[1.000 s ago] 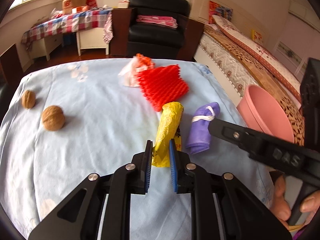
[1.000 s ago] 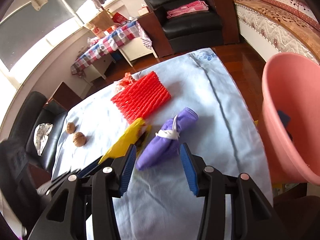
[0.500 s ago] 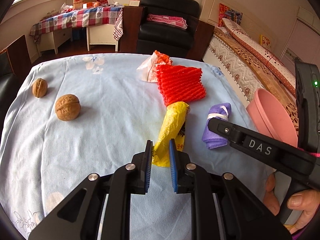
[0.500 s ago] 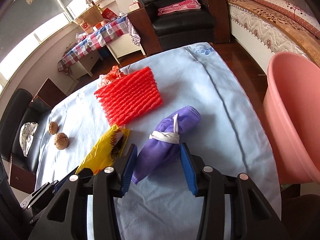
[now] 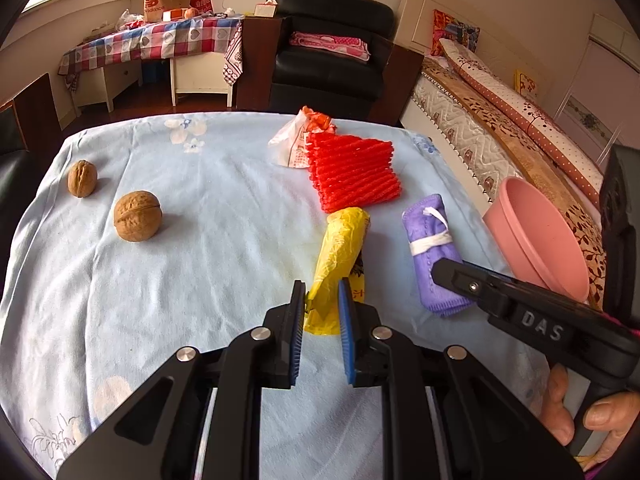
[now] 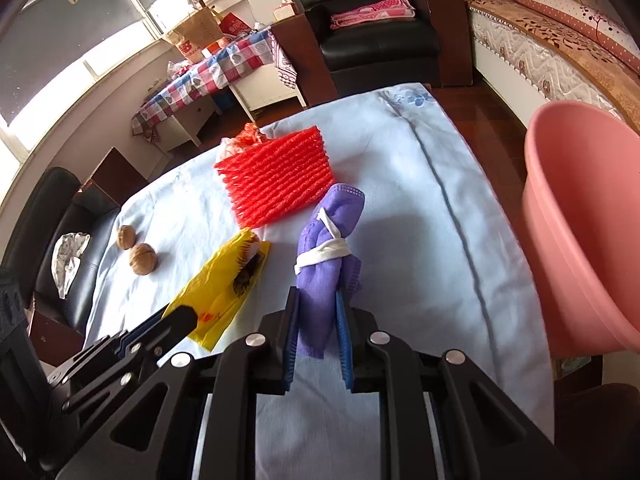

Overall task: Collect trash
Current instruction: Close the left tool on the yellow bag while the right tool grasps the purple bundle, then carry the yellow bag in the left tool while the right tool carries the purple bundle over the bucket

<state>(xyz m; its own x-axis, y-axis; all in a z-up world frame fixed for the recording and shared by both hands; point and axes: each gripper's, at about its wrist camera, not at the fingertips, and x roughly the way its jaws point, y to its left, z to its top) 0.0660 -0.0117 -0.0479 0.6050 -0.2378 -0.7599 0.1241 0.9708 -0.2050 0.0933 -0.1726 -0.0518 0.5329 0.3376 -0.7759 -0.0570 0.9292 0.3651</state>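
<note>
Pale blue cloth covers the desk (image 5: 200, 280) in a sunlit bedroom, a pink basin (image 6: 580, 220) standing off its right edge. The left gripper (image 5: 320, 312) has its fingers pinched on a yellow plastic bag (image 5: 340, 256); the right gripper (image 6: 316, 320) clamps a rolled purple cloth (image 6: 324, 256). Red foam netting (image 5: 352, 172) and two walnuts (image 5: 137, 216) lie beyond.

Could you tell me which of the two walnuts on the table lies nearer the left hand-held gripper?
The larger-looking walnut, nearer the table's middle. The other walnut sits farther back, toward the left edge, farther from the left hand-held gripper.
</note>
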